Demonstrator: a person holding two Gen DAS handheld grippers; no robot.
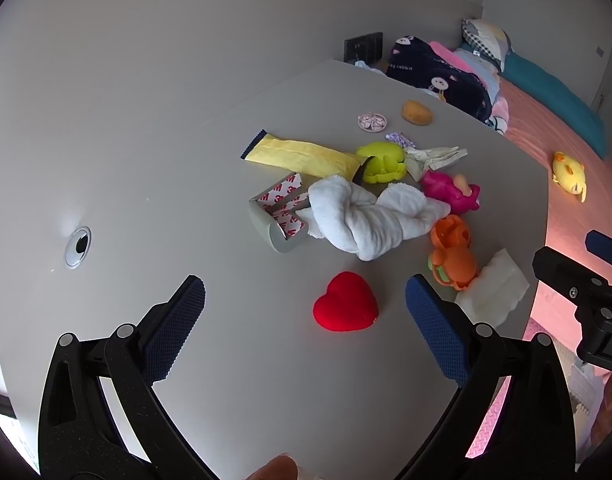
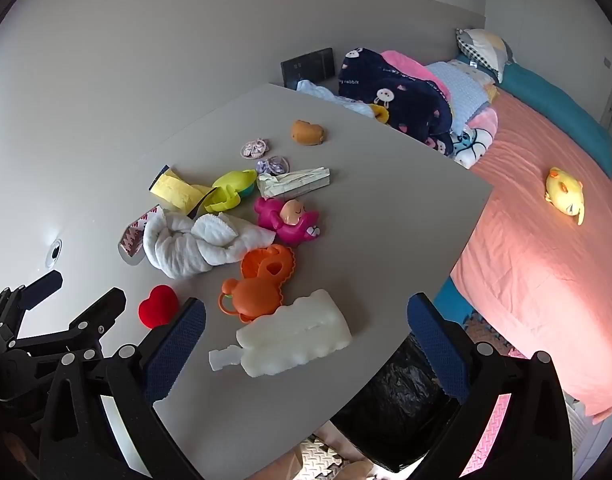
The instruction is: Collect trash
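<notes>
At centre frame in both wrist views, the clutter lies on the grey table (image 1: 185,128): a twisted white towel (image 1: 362,216), a yellow wrapper (image 1: 301,154) above it, a strip of 3M tape backing (image 1: 283,208) touching the towel's left end, crumpled paper (image 2: 293,180) and a white foam block (image 2: 293,336) near the table's lower right edge. Toys lie among these: a red heart (image 1: 346,302), an orange toy (image 2: 261,284) touching the foam block, a pink toy (image 2: 287,220) and a lime-green toy (image 1: 384,162). At lower centre of the right wrist view, a black-lined bin (image 2: 398,396) stands on the floor beside the table. The left claw (image 1: 306,308) hovers fully spread and empty just before the heart; the right claw (image 2: 306,324), equally spread, frames the foam block without touching it. A pink bed (image 2: 546,264) fills the right side
</notes>
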